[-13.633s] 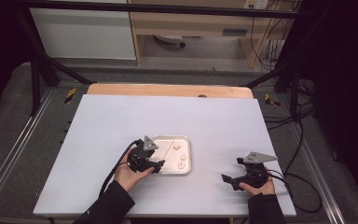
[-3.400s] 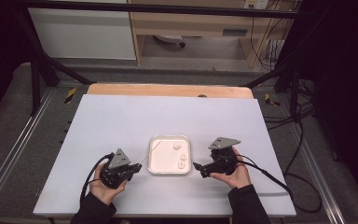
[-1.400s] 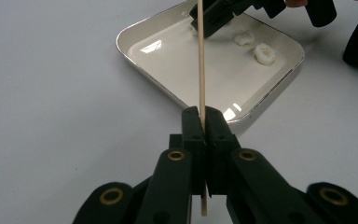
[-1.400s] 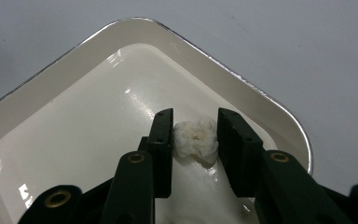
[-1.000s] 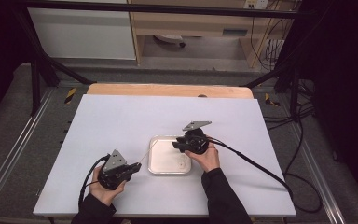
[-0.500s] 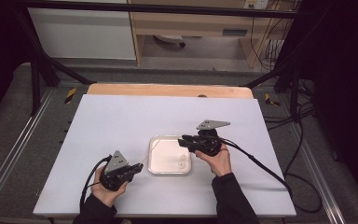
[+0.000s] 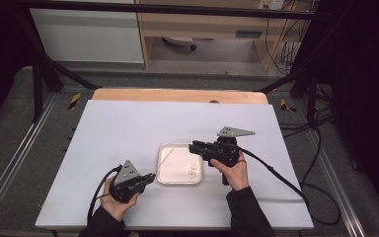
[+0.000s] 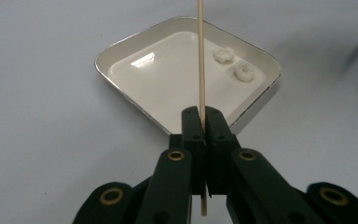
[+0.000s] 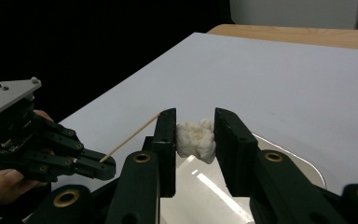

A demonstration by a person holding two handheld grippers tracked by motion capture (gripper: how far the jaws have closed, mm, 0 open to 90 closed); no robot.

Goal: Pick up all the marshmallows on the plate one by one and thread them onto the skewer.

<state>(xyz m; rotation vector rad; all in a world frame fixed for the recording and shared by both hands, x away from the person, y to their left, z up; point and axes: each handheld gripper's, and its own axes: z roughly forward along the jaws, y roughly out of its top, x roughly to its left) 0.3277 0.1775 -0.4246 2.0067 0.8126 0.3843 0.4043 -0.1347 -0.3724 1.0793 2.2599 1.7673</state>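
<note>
**High view: a skewer and a white piece held over the tray**

High view: a white square tray (image 7: 165, 177) is seen near the middle of the white table (image 7: 128, 123). The left gripper (image 7: 148, 178) is held just beside the tray's near left corner, and a thin wooden skewer (image 7: 164, 161) is pinched in it, slanting up over the tray's left part. Two small white pieces (image 7: 193, 171) lie by the tray's right wall. The right gripper (image 7: 193, 146) is held above the tray's far right corner, pointing across it.

Left gripper view: the jaws are seen pressed together on the skewer (image 8: 200, 60), which runs out over the tray (image 8: 121, 91). The two white pieces (image 8: 235, 63) are seen in the tray's far corner.

Right gripper view: a lumpy white piece (image 9: 196, 138) is pinched between the jaws, raised above the tray (image 9: 307, 170). The skewer's tip (image 9: 130, 135) is seen just beside that gripper's jaw.
</note>
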